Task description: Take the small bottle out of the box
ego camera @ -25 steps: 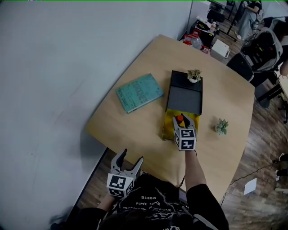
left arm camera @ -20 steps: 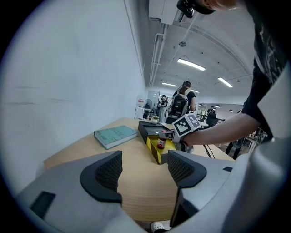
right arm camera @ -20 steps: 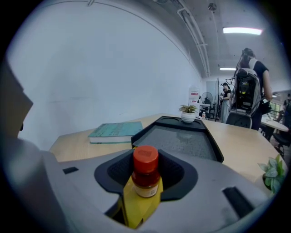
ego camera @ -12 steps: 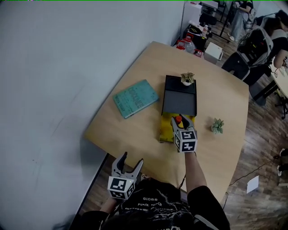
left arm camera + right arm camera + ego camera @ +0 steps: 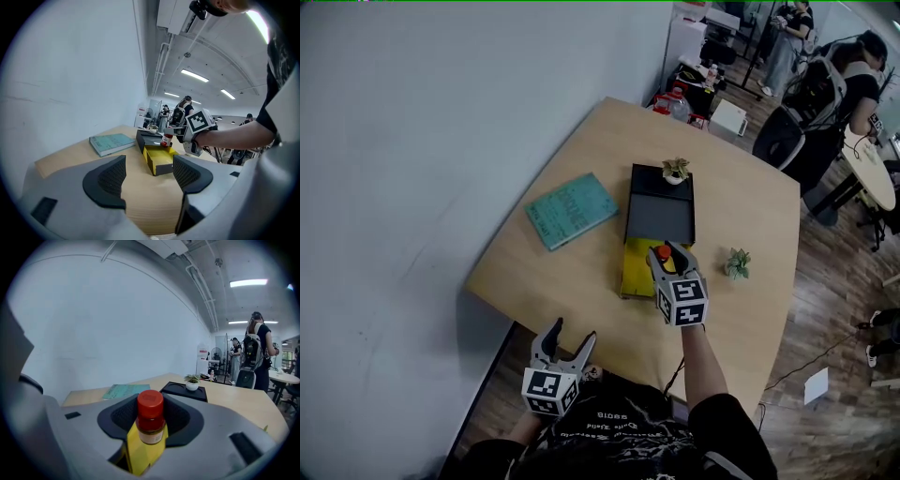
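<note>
Right gripper [image 5: 667, 257] pinches the small bottle [image 5: 151, 422] by its body, held just above the open yellow box [image 5: 634, 276]. Lift looks mostly done. Left: carry clear, set on surface [image 5: 581, 281]. Left gripper [image 5: 564, 336] spread, empty, at near edge.

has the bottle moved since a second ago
Yes, slightly: the bottle, held by the right gripper, has drawn toward the person, away from the black lid.
</note>
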